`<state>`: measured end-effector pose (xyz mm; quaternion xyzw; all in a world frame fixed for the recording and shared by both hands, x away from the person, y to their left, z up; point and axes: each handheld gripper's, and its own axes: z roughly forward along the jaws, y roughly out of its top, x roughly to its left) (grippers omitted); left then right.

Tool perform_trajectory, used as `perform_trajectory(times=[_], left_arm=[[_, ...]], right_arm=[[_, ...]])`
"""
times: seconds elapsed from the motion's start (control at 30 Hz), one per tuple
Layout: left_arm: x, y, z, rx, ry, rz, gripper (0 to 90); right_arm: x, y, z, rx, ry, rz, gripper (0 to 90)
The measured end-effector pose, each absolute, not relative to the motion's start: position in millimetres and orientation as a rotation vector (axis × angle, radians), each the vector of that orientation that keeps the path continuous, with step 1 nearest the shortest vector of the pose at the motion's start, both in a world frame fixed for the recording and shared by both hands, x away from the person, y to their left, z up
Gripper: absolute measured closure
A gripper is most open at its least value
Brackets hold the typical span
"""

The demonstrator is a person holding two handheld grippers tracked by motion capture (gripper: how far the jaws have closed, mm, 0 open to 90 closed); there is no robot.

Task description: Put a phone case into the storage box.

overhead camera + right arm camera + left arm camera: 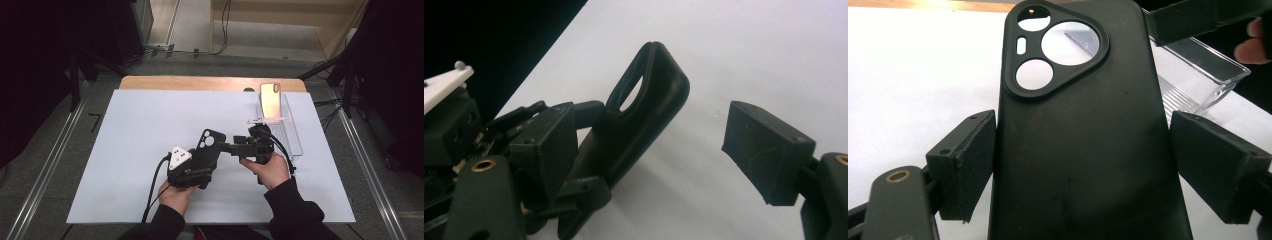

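Currently we are holding the black phone case point(1083, 145) upright in the left gripper point(192, 165), jaws closed on its two long edges, above the white tabletop point(125, 150) near the middle. The right gripper point(235, 147) is approaching the case's upper edge with jaws standing wide and nothing between them. A clear plastic rack point(287, 135) with a gold-backed phone point(270, 100) is standing just beyond. We are judging a handover: best centring the open jaws across the case edge before the left lets go.

Two phone cases — one black point(206, 149), one gold point(270, 101) — one clear tray point(291, 135)
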<state>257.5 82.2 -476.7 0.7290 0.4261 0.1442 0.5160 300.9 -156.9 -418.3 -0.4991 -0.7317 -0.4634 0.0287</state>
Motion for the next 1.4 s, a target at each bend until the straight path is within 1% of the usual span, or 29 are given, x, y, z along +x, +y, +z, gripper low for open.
perform_trajectory(times=[0.33,0.47,0.53,0.57,0.6,0.7,0.73,0.8,1.1,1.4], left_arm=[[251,75,-478,1.737,1.01,0.328,14.1],[250,75,-478,1.728,1.02,0.311,14.1],[250,76,-478,1.723,1.025,0.302,14.1],[250,76,-478,1.717,1.031,0.297,14.1],[250,76,-478,1.71,1.034,0.29,14.1],[250,77,-478,1.705,1.04,0.282,14.0],[250,77,-478,1.699,1.041,0.274,14.1],[250,77,-478,1.698,1.04,0.272,14.1],[250,76,-478,1.695,1.007,0.272,13.6],[252,76,-472,1.697,0.983,0.275,12.8]], right_arm=[[314,-152,-423,-1.574,-2.22,-1.412,22.0],[319,-150,-429,-1.592,-2.165,-1.392,26.9],[321,-150,-430,-1.603,-2.145,-1.381,33.8],[322,-150,-432,-1.606,-2.125,-1.385,39.6],[324,-151,-433,-1.612,-2.1,-1.379,42.2],[326,-151,-434,-1.618,-2.054,-1.39,62.5],[327,-151,-434,-1.607,-2.041,-1.394,66.0],[327,-152,-432,-1.588,-2.003,-1.409,69.1],[327,-155,-428,-1.521,-1.916,-1.451,76.3],[324,-154,-417,-1.477,-1.922,-1.471,77.3]])
